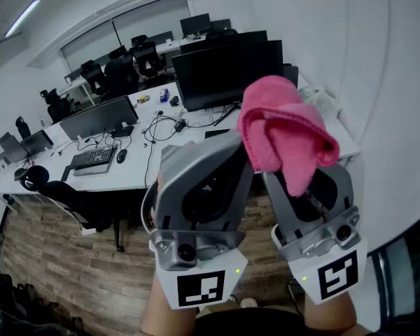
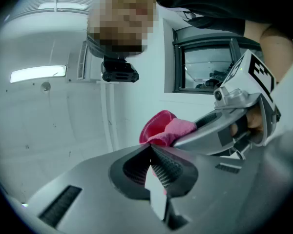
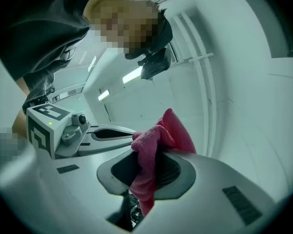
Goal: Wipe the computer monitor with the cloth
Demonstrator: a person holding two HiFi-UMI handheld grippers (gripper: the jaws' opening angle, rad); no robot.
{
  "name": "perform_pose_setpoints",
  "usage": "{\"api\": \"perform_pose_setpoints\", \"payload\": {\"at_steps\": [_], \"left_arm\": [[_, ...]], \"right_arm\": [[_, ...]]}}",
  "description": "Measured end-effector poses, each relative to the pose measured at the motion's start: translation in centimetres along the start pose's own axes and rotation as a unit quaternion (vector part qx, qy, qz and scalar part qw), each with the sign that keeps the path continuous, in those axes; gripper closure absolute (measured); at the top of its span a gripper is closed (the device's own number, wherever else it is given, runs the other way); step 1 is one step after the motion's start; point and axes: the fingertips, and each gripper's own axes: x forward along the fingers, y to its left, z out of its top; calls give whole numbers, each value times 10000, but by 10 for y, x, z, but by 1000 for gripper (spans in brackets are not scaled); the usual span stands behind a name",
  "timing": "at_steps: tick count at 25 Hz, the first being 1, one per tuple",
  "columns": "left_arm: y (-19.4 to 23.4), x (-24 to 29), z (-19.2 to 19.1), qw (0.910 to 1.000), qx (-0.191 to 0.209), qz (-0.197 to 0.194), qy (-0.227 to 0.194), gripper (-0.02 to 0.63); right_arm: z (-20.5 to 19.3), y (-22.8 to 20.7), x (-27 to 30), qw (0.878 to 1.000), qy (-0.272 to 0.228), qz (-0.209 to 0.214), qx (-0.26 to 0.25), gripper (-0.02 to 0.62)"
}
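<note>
A bunched pink cloth (image 1: 283, 131) is pinched in my right gripper (image 1: 283, 170), which is shut on it and held up close to the head camera. In the right gripper view the cloth (image 3: 158, 140) bulges over the jaws and hangs down between them. My left gripper (image 1: 232, 142) is raised right beside it, jaws together with nothing in them. The left gripper view shows its tips (image 2: 150, 150) meeting, with the cloth (image 2: 163, 130) just beyond. A dark computer monitor (image 1: 227, 72) stands on the white desk (image 1: 136, 163) further off, its screen facing me.
A second monitor (image 1: 98, 117), a keyboard (image 1: 92, 159), a mouse (image 1: 121, 155) and cables lie on the desk. Black office chairs (image 1: 70, 194) stand at its near side on the wooden floor (image 1: 63, 271). More desks and chairs fill the back. A white wall (image 1: 378, 68) runs along the right.
</note>
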Motion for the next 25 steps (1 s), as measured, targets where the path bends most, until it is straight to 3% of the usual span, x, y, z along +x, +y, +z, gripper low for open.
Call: {"api": "perform_pose_setpoints", "payload": {"at_steps": [13,25], "left_arm": [[-9,7,-10,9997,172,-75,137,600],[-10,7,-58,9990,365,14,241,600]], "right_arm": [[-13,-11,-3,9997,-71,-104,193,531],[-58,-7,9,9997,-82,-16,243,531]]}}
